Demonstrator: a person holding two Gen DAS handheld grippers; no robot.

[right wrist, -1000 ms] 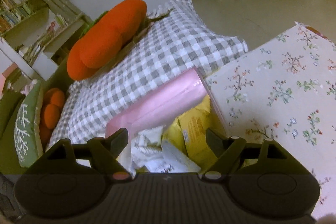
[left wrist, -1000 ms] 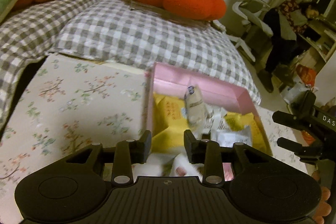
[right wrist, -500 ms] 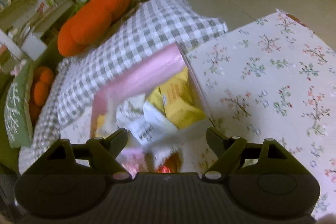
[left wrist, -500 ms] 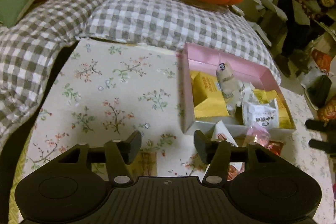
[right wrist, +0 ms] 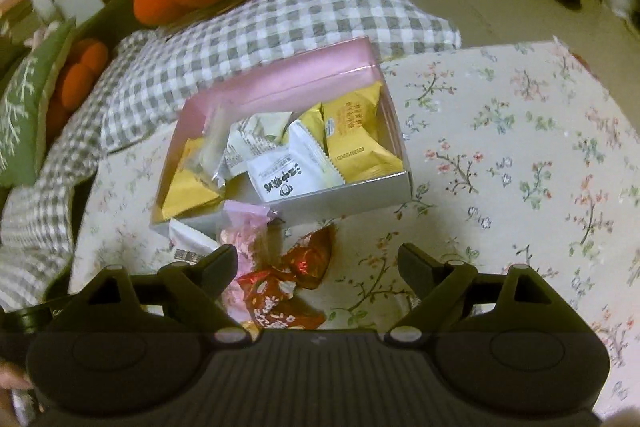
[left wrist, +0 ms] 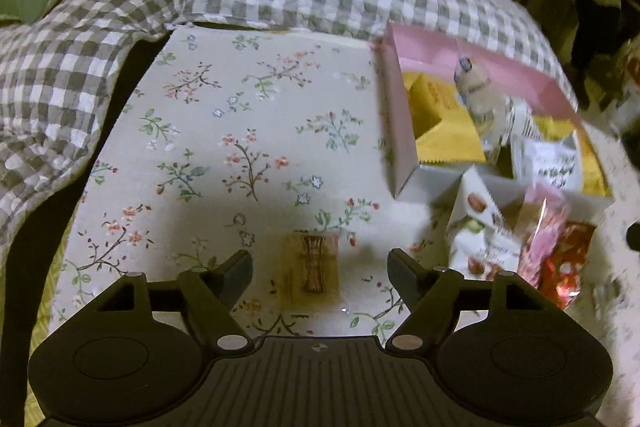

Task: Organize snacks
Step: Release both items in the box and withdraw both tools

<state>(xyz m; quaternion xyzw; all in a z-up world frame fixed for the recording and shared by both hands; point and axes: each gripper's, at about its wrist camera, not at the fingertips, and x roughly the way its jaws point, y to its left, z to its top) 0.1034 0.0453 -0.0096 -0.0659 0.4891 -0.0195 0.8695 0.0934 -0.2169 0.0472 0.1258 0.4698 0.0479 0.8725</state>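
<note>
Claws (left wrist: 320,269) (right wrist: 316,267) both opening, empty, above crinkly foil wrappers (right wrist: 280,291) beside glossy pink rectangular box (right wrist: 280,83).

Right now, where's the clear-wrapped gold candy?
In the left wrist view, the gold candy lies alone on the floral tablecloth, between the left gripper's opening jaws, left of the pink box.

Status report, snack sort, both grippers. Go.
Left gripper opening over the clear candy. Right gripper opening, empty, above red wrapper. Pink box part filled. Nothing blocking.
</note>
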